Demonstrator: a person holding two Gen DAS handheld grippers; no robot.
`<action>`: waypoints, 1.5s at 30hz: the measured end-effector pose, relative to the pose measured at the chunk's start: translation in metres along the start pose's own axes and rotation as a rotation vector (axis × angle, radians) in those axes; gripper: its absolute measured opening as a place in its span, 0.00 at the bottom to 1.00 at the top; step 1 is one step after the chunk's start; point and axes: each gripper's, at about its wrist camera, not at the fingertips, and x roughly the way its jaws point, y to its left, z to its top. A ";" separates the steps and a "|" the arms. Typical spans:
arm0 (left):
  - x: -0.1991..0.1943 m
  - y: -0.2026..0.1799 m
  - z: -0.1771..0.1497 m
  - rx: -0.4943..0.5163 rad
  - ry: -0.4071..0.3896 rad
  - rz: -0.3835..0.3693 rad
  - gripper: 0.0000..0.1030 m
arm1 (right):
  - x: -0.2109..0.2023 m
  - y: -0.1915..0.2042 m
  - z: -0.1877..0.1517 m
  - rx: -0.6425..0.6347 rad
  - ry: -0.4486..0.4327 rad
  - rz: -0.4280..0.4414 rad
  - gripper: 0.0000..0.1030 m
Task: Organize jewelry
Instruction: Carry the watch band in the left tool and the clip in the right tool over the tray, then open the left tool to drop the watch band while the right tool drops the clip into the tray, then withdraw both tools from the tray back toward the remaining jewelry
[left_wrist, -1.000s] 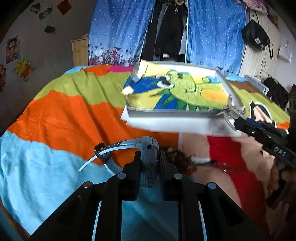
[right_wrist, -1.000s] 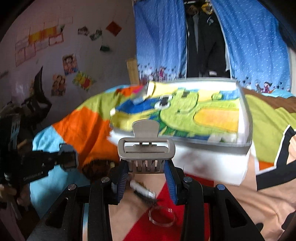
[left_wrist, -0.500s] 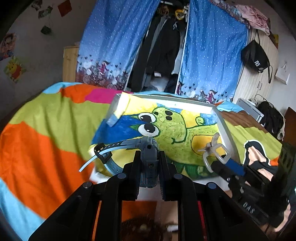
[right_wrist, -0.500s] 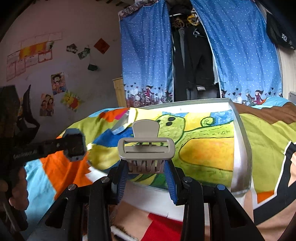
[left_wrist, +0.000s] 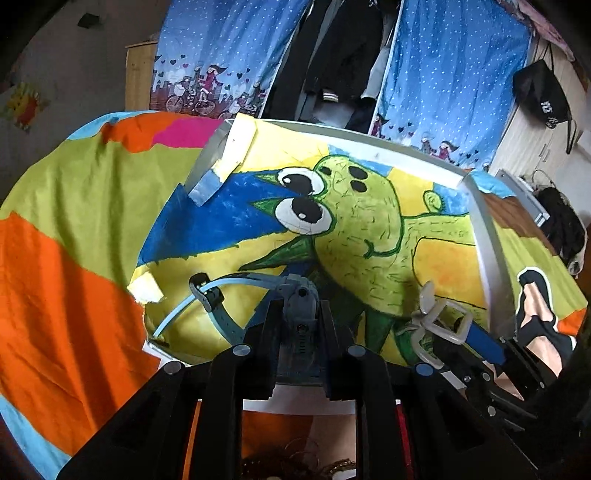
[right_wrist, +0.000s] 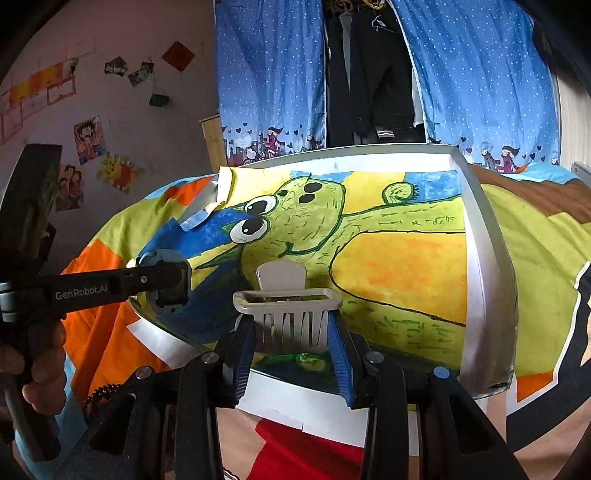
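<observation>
Two grippers in view, one item in each. Left gripper (left_wrist: 300, 325): jaws narrow, clamped on one blue-grey wristwatch (left_wrist: 297, 299) by its case; the strap (left_wrist: 214, 295) loops out to the left, buckle end free. Right gripper (right_wrist: 291, 332): blue pads (right_wrist: 338, 354) pressed on the toothed end of one pale grey hair claw clip (right_wrist: 286, 299), tab pointing up; its jaws have just been opening a little, clip between them.

Both items hang above the near edge of one shallow white tray (right_wrist: 484, 280), lined with a painted green cartoon creature on yellow and blue. The tray sits on a multicoloured bedspread (left_wrist: 66, 258).

One hand (right_wrist: 40, 354) grips the left tool's handle; lettering on that arm reads "GenRobot.AI".

Further back: two blue dotted curtains (right_wrist: 269, 74) with dark clothes hanging between them. The wall posters' writing is illegible.
</observation>
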 end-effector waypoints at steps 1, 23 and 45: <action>0.001 0.000 -0.001 -0.003 0.013 0.012 0.17 | 0.001 -0.002 0.001 0.001 0.006 -0.002 0.44; -0.161 -0.031 -0.036 0.007 -0.373 0.142 0.98 | -0.138 -0.002 0.010 0.085 -0.371 -0.026 1.00; -0.311 -0.044 -0.171 0.044 -0.537 0.173 0.98 | -0.286 0.062 -0.072 0.072 -0.508 -0.061 1.00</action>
